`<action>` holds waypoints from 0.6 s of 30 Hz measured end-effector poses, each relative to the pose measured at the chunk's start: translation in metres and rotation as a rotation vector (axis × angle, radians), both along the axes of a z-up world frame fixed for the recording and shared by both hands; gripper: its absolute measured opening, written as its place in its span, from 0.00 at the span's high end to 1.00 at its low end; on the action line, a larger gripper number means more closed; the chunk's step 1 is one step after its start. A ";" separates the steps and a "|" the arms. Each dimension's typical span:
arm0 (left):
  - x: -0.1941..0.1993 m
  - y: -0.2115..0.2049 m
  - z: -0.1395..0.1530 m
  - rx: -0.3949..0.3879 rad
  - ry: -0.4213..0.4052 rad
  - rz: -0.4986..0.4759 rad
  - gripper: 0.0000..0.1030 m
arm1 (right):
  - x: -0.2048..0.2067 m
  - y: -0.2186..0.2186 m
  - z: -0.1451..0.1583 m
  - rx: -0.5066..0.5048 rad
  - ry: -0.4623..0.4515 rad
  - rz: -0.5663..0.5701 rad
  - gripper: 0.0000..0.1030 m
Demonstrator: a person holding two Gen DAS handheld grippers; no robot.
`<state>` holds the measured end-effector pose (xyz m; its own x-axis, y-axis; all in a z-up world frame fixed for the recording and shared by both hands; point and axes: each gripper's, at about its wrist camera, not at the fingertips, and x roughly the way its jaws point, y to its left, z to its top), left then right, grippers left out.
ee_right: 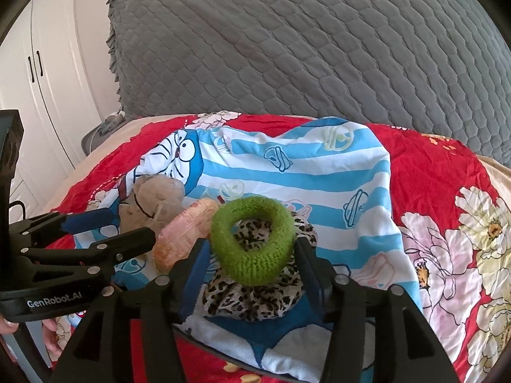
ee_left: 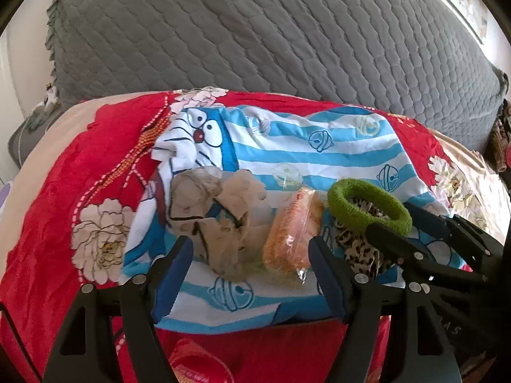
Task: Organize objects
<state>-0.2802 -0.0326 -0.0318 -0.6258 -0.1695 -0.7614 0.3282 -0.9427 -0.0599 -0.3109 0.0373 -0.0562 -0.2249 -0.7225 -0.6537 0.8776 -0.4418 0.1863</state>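
Four soft things sit in a row on the blue-striped cartoon cloth (ee_left: 306, 146), so count them off: one beige scrunchie (ee_left: 210, 210) at the left, one orange packet (ee_left: 292, 233) in clear wrap beside it, one green knitted ring (ee_right: 252, 242), and one leopard-print scrunchie (ee_right: 252, 296) under that ring. No box or basket shows up here; the cloth carries everything, spread over a red floral bedsheet (ee_left: 54, 210) with a grey quilted cover (ee_left: 255, 38) rising behind.

Two grippers are in play. Left gripper (ee_left: 250, 258) hangs low over the beige scrunchie and the orange packet, jaws wide, blue pads clear of both, nothing pinched. Right gripper (ee_right: 252, 255) straddles the green ring, which lies on the leopard scrunchie between its fingers; the pads stand just off the ring's sides, so it is a loose bracket and no squeeze. Fingertips (ee_right: 9, 328) of a hand peek in at the lower left of the right wrist view.
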 end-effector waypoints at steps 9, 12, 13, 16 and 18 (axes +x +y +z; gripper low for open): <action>0.019 -0.002 0.007 0.009 0.003 0.023 0.26 | 0.004 0.008 0.007 -0.003 0.004 -0.012 0.45; 0.025 0.002 0.011 0.002 0.006 0.014 0.25 | 0.007 0.012 0.010 -0.008 -0.023 -0.009 0.40; 0.026 0.004 0.012 0.002 0.009 0.012 0.25 | 0.008 0.013 0.010 0.000 -0.030 -0.008 0.39; 0.032 0.007 0.015 0.009 0.010 0.012 0.25 | 0.016 0.015 0.014 0.034 -0.035 -0.008 0.38; 0.038 0.008 0.018 0.019 0.009 0.012 0.25 | 0.020 0.019 0.019 0.054 -0.034 -0.013 0.38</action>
<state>-0.2426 -0.0250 -0.0137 -0.6309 -0.1621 -0.7587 0.3387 -0.9374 -0.0813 -0.2907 0.0559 -0.0373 -0.2111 -0.6830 -0.6993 0.8655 -0.4631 0.1911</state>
